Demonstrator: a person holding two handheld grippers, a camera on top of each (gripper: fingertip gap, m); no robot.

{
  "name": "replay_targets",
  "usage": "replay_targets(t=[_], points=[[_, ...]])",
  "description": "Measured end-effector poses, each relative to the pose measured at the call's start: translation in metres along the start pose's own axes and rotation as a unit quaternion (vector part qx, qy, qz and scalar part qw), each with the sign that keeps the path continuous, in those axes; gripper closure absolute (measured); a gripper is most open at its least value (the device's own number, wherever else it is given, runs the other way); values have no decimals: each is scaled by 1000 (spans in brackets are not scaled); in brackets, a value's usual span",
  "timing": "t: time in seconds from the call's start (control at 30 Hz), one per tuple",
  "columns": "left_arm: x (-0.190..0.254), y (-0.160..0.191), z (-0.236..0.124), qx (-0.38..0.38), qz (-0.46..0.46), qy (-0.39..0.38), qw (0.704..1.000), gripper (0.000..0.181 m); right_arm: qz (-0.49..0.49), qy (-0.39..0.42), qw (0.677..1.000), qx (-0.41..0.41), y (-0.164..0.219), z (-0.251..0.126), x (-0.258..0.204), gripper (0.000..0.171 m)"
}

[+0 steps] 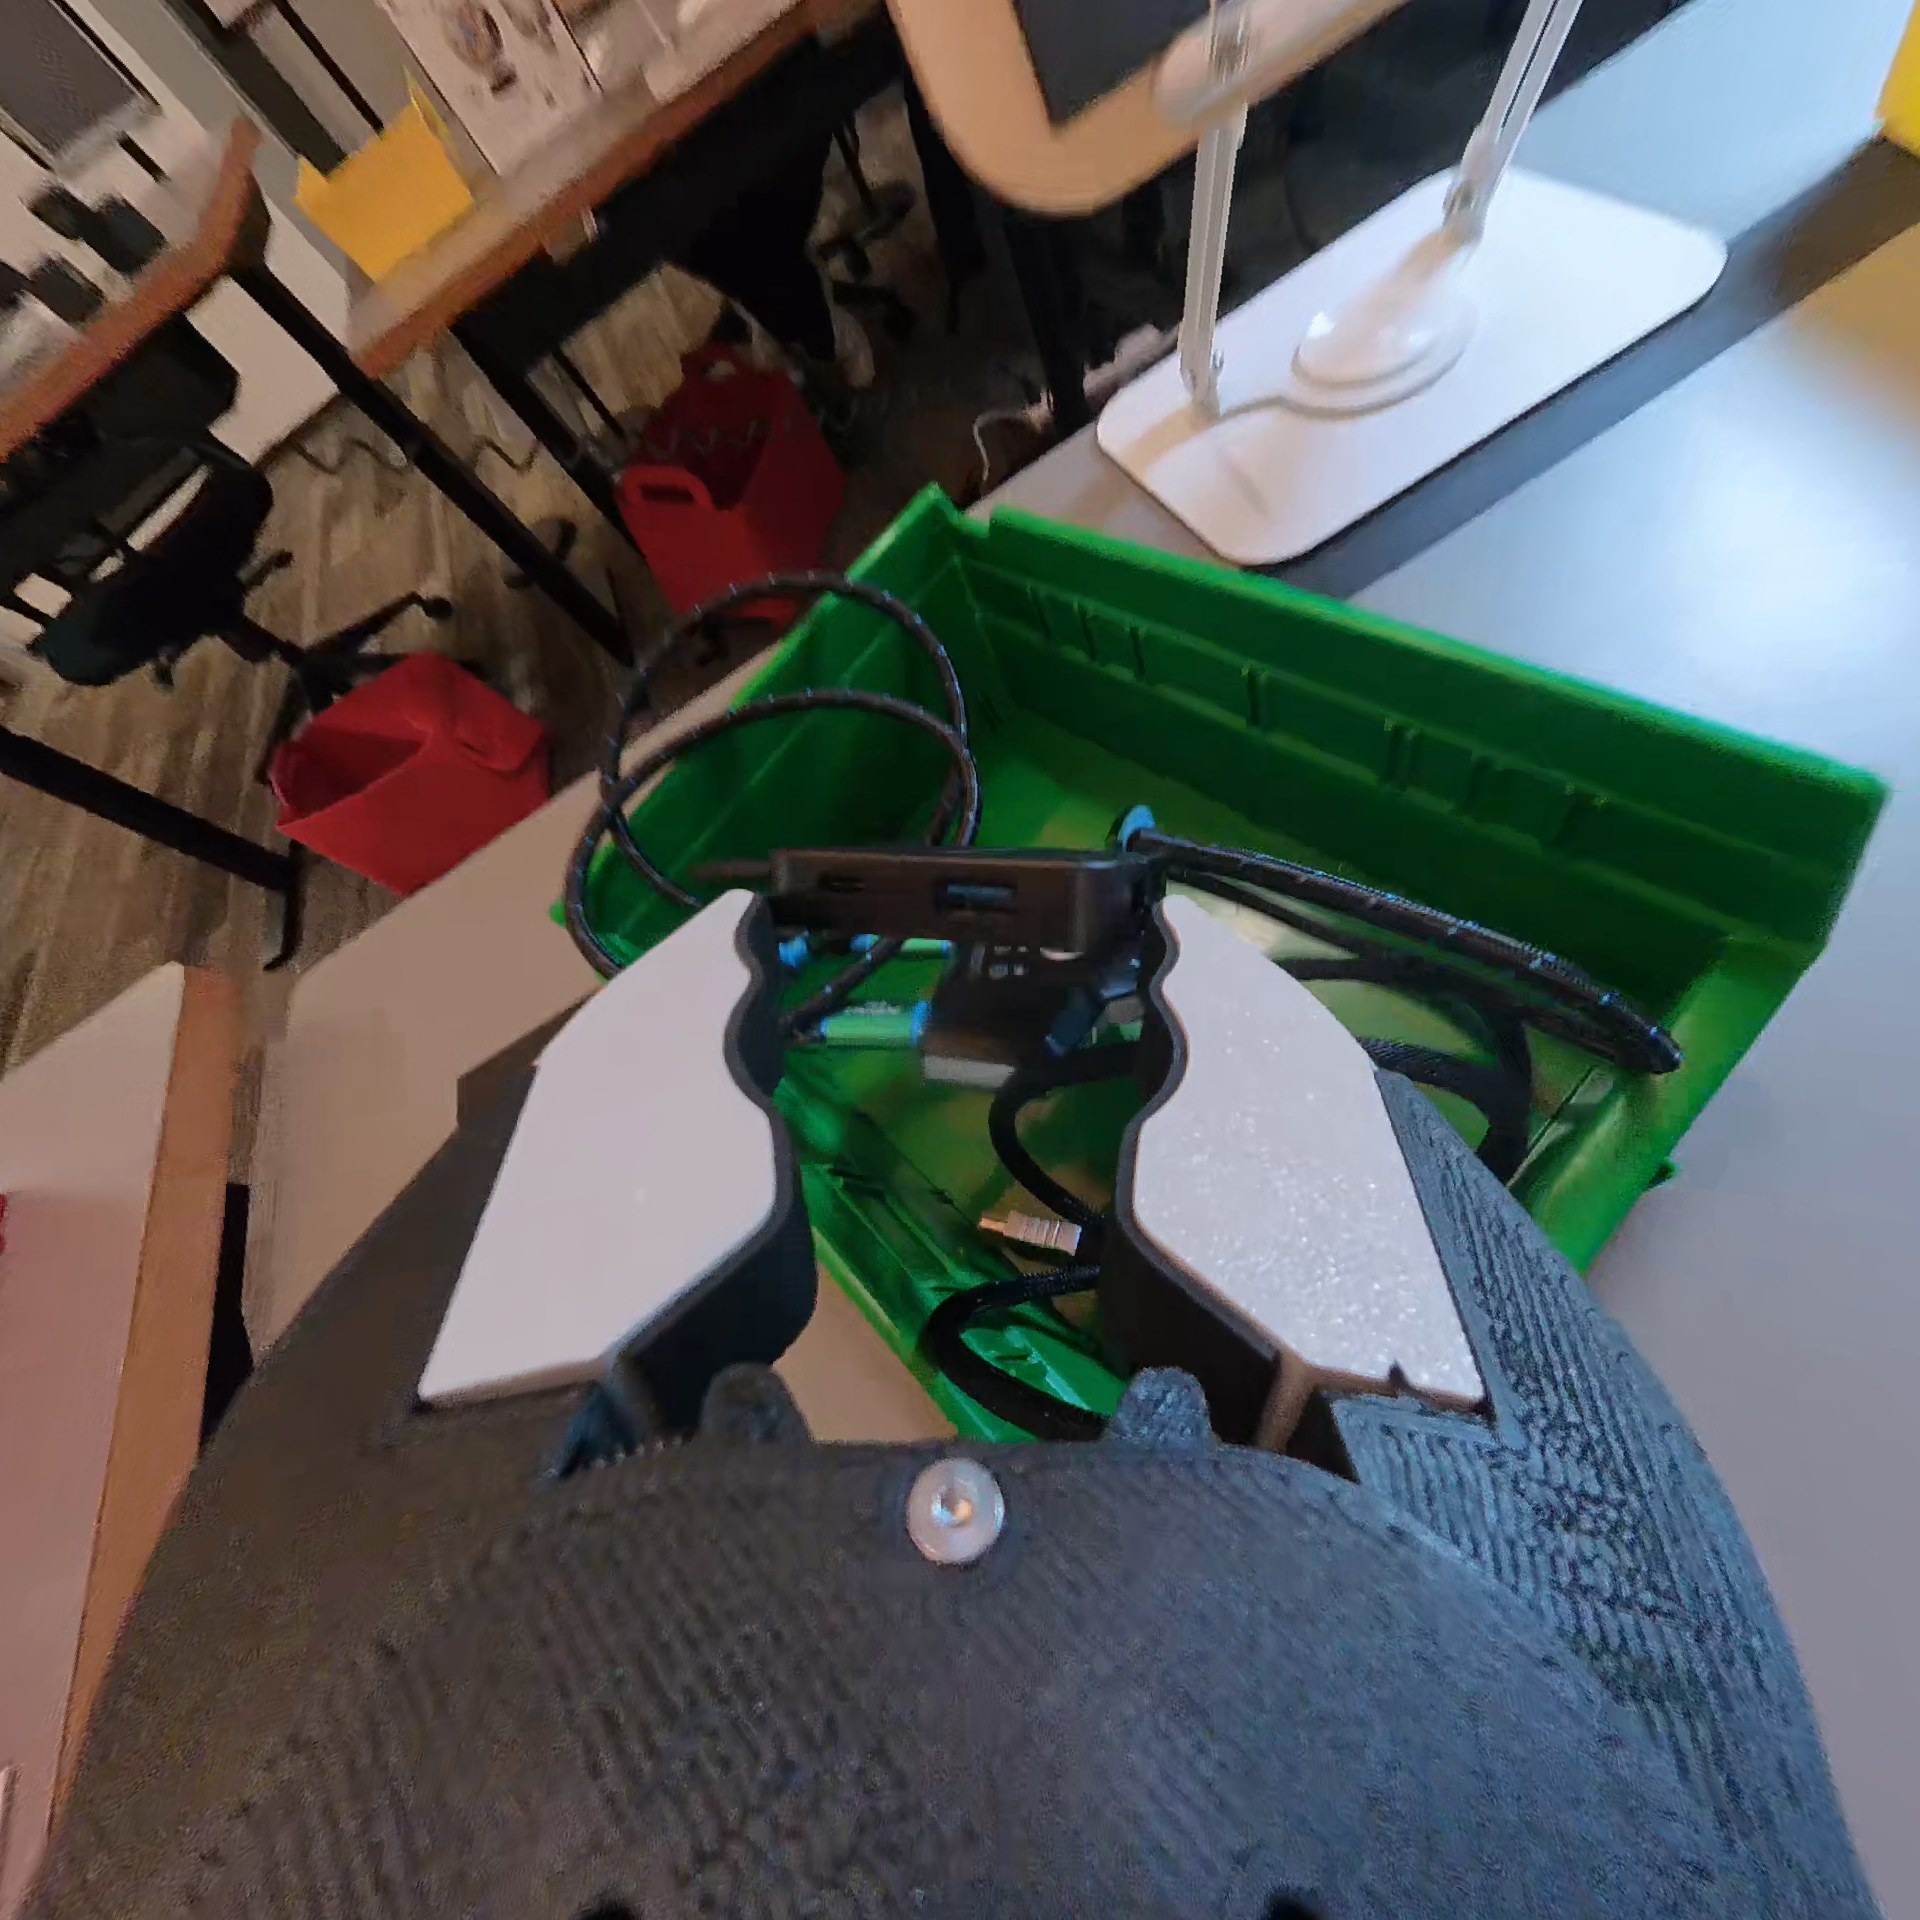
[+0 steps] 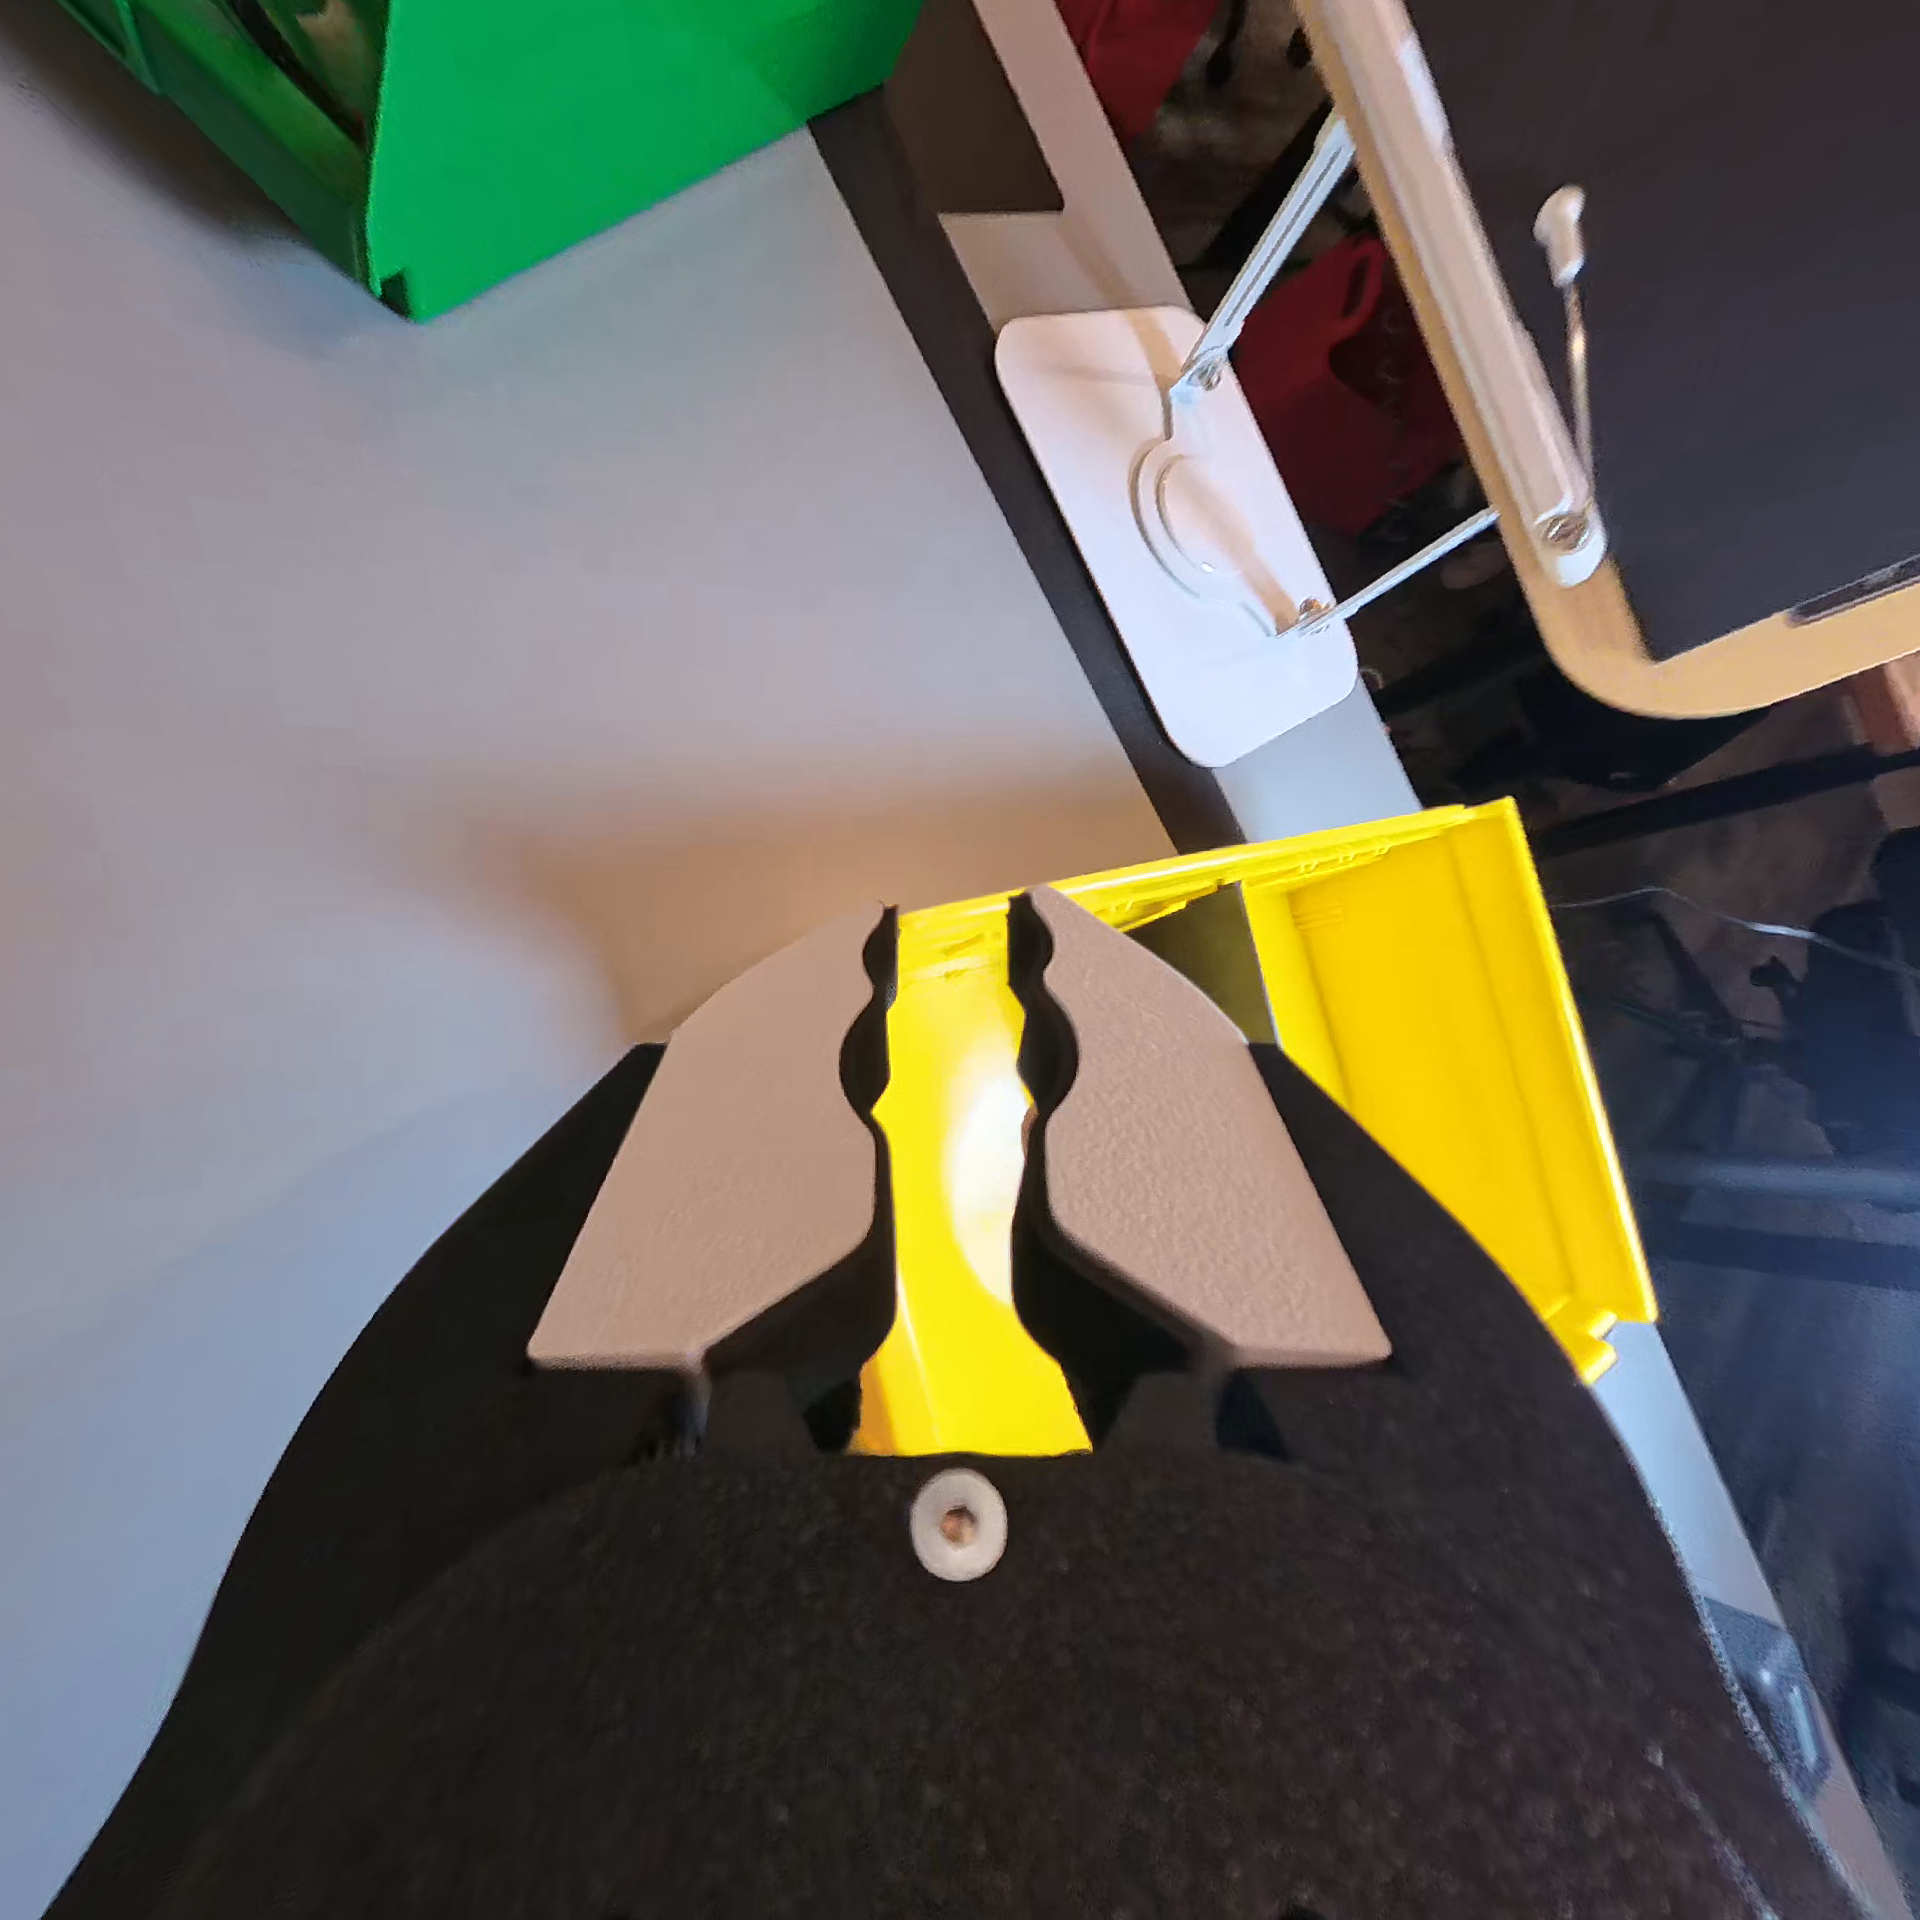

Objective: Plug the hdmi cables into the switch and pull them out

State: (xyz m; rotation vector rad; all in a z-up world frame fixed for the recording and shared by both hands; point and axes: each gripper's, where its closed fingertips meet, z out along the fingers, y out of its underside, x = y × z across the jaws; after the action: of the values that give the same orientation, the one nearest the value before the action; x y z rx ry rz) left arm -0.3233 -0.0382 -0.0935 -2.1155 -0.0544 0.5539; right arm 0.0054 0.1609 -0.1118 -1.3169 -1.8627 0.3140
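My left gripper [image 1: 956, 920] is shut on a flat black switch [image 1: 966, 888], held level by its two ends just above the green bin [image 1: 1455, 748]. Black braided HDMI cables [image 1: 1455, 940] lie tangled in the bin under the switch. One cable loop [image 1: 940, 665] hangs over the bin's far left wall. A loose plug with a silver end [image 1: 1029, 1233] lies on the bin floor. I cannot tell whether any cable is plugged into the switch. My right gripper [image 2: 954, 909] is narrowly open and empty above a yellow bin [image 2: 1455, 1039].
A white monitor stand [image 1: 1403, 343] sits on the grey table behind the green bin; it also shows in the right wrist view [image 2: 1174, 540]. A corner of the green bin [image 2: 582, 135] shows top left there. Red bins [image 1: 416, 769] stand on the floor beyond the table edge. The tips of one gripper are about 40 cm away from the tips of the other.
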Motion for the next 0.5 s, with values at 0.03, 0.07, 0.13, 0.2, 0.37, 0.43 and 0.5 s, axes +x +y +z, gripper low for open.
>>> replay_targets(t=[0.03, 0.07, 0.13, 0.2, 0.37, 0.43, 0.5], points=[[0, -9, -7, 20, -3, 2, 1000, 113, -4, 4, 1000, 13, -5, -2, 0, 151], [1, -19, -15, 43, -10, 8, 999, 113, -9, 7, 1000, 27, -11, -3, 0, 150], [4, -38, -30, 88, -17, 16, 996, 114, -17, 14, 998, 52, -23, -6, -2, 151], [7, -53, -42, 118, -12, 16, 993, 114, -27, 20, 997, 76, -35, -9, -6, 150], [23, -84, -65, 181, -5, 37, 983, 114, -45, 24, 988, 145, -71, -14, -23, 150], [35, -97, -74, 202, 5, 48, 978, 114, -38, 9, 980, 193, -93, -17, -38, 148], [50, -108, -81, 218, 19, 61, 974, 114, 0, -27, 964, 265, -121, -22, -57, 144]])
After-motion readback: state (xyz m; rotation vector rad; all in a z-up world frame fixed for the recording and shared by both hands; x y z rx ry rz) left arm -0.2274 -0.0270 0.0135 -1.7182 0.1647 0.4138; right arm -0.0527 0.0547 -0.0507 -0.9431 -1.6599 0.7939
